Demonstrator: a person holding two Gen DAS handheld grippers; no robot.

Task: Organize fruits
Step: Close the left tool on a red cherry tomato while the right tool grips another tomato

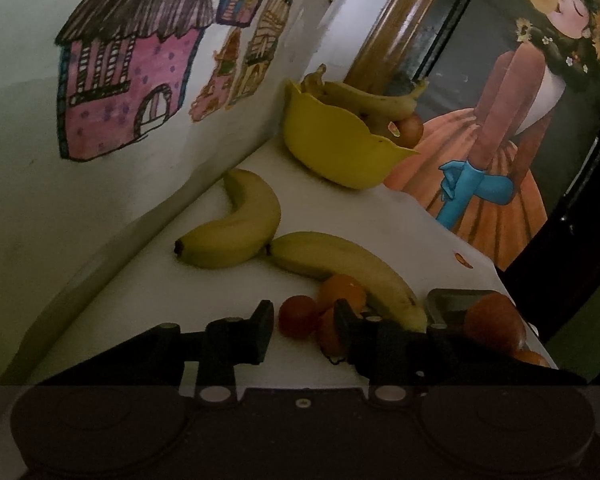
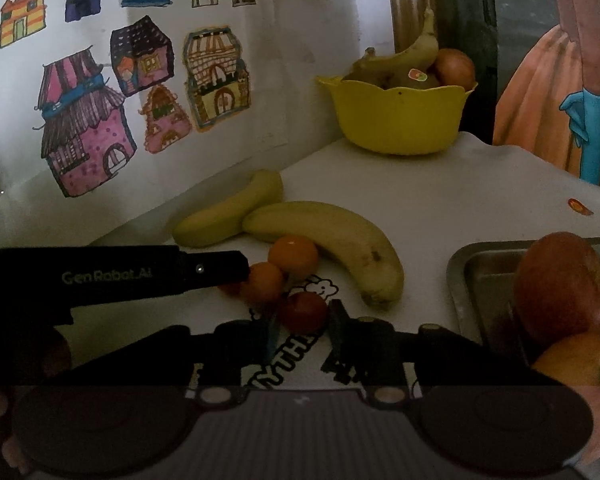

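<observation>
Two loose bananas (image 1: 236, 228) (image 1: 348, 264) lie on the white table, also in the right wrist view (image 2: 336, 232). Small oranges (image 1: 342, 288) (image 2: 294, 254) and a small red fruit (image 1: 298, 314) (image 2: 304, 312) cluster in front of them. My left gripper (image 1: 304, 326) is open, its jaws on either side of the red fruit and an orange. My right gripper (image 2: 300, 328) is open around the red fruit. The left gripper's black body (image 2: 112, 276) reaches in from the left in the right wrist view. A yellow bowl (image 1: 340, 148) (image 2: 400, 120) at the back holds bananas and round fruit.
A metal tray (image 2: 484, 280) (image 1: 452, 304) at the right holds an apple (image 2: 564, 284) and an orange (image 2: 584, 356). A wall with house drawings (image 2: 88, 136) runs along the left. A poster (image 1: 500, 160) stands behind the table's far right edge.
</observation>
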